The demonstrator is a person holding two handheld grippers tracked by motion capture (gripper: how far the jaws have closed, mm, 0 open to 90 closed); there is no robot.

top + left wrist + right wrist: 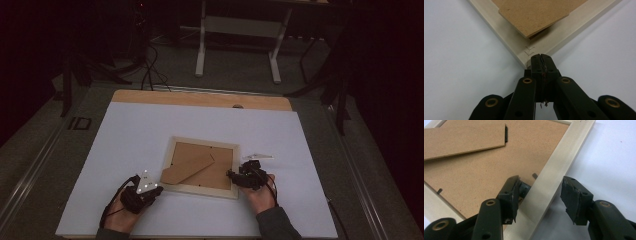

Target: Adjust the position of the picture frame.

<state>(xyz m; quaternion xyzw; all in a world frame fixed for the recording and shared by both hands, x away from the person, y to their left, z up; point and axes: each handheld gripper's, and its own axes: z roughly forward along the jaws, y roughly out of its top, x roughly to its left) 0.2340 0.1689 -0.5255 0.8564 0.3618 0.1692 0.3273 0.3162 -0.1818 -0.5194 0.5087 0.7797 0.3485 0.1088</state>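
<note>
- The left gripper (541,58) has its jaws pressed together with nothing between them; in the left gripper view the tips touch the near corner of the picture frame (544,42), where small V-shaped staples mark the joint.
- The right gripper (540,195) is open, one jaw over the brown backing board (489,172) and the other outside on the white sheet, so the frame's side rail passes between them; the inner jaw sits close to a small metal tab (534,175).
- The high view shows what the close views do not: the whole picture frame (202,187) lies face down near the front middle of the surface (140,130), with the left gripper (150,189) at its front left corner and the right gripper (234,175) at its right side.
- A cardboard stand flap (186,169) lies across the backing, reaching the frame's left edge.
- The surface is white with a wooden strip at the far edge, and much free room lies left, right and behind the frame.
- Beyond it, the room is dark, with a grey floor, cables and white table legs (201,45).
</note>
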